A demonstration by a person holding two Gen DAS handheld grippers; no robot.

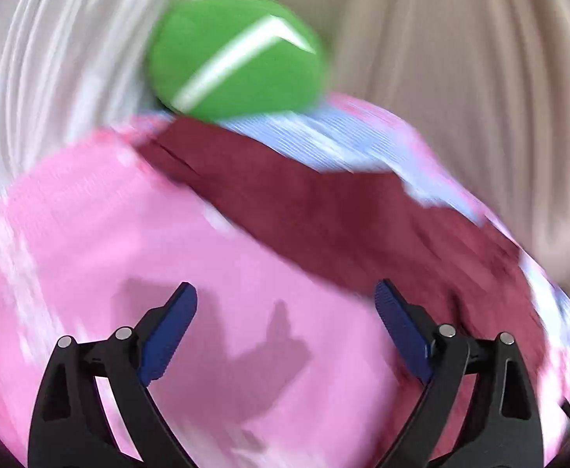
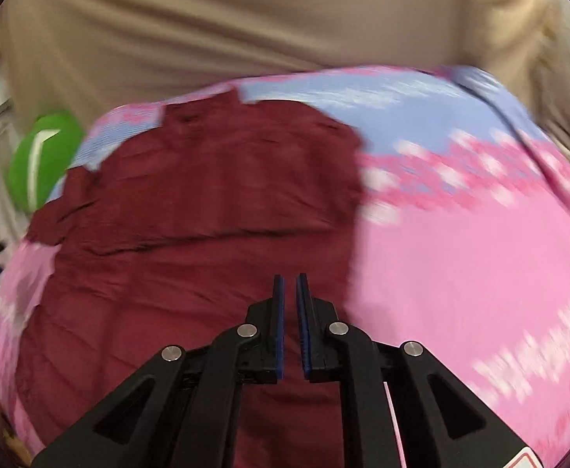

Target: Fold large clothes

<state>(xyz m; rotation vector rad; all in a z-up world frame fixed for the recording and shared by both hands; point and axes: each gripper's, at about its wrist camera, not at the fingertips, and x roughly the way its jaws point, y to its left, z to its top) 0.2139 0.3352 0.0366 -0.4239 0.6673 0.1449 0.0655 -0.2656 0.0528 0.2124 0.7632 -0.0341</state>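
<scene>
While both views are smeared by blur, the maroon garment (image 2: 206,210) is lying spread over a pink and blue patterned bedcover (image 2: 480,257), reaching toward its far edge, where a green cushion (image 1: 238,54) with a white stripe is sitting; no lettering is readable anywhere. The left gripper (image 1: 285,327) is hanging over bare pink cover with its blue-padded fingers (image 1: 167,331) spread wide and holding nothing. The right gripper (image 2: 290,312) is hovering above the garment with its fingers nearly closed, a thin gap between them, gripping no cloth.

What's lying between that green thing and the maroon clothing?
A strip of light-blue patterned bedsheet separates the green object from the maroon garment; the left wrist view shows it best.
</scene>
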